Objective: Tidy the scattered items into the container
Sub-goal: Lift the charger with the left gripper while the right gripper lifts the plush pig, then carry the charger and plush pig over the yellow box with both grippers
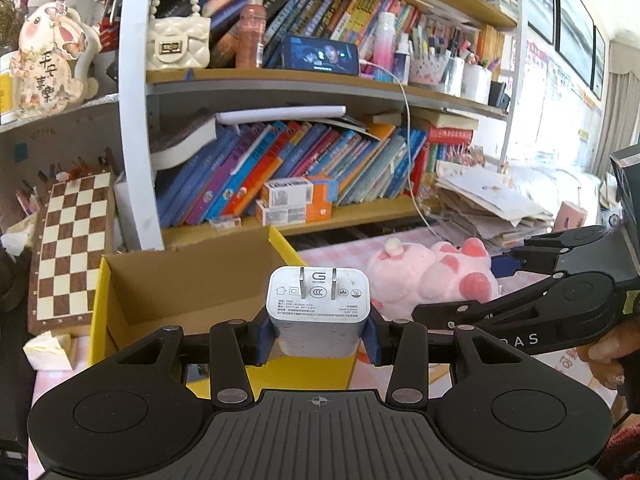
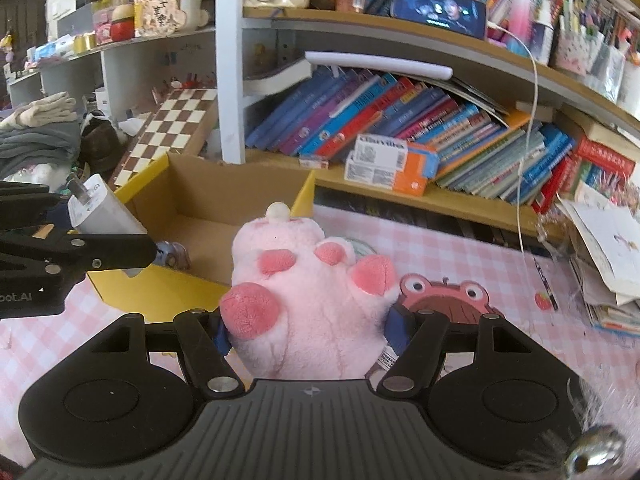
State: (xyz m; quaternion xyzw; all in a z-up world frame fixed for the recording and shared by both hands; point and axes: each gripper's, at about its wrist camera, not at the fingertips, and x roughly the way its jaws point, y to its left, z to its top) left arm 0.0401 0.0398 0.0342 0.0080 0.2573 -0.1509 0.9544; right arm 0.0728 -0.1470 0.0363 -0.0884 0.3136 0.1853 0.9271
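Near the box [image 1: 192, 280], the left gripper [image 1: 318, 336] squeezes a charger [image 1: 318, 304] and the right gripper [image 2: 308, 332] squeezes a pink plush paw [image 2: 304, 292]. Either could slip and miss the box.

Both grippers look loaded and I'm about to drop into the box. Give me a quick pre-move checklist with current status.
1. Left gripper shut on the white charger, prongs pointing away from the camera: ok.
2. Right gripper shut on the pink plush paw: ok.
3. Cardboard box open at the top, with free floor showing: ok.
4. Charger lined up over the box opening in the left wrist view: ok.
5. Plush paw over the box: not ok; in the right wrist view it sits in front of the box's near wall.
6. Box contents: one small item lies near the left gripper's tip; what it is, cannot tell.
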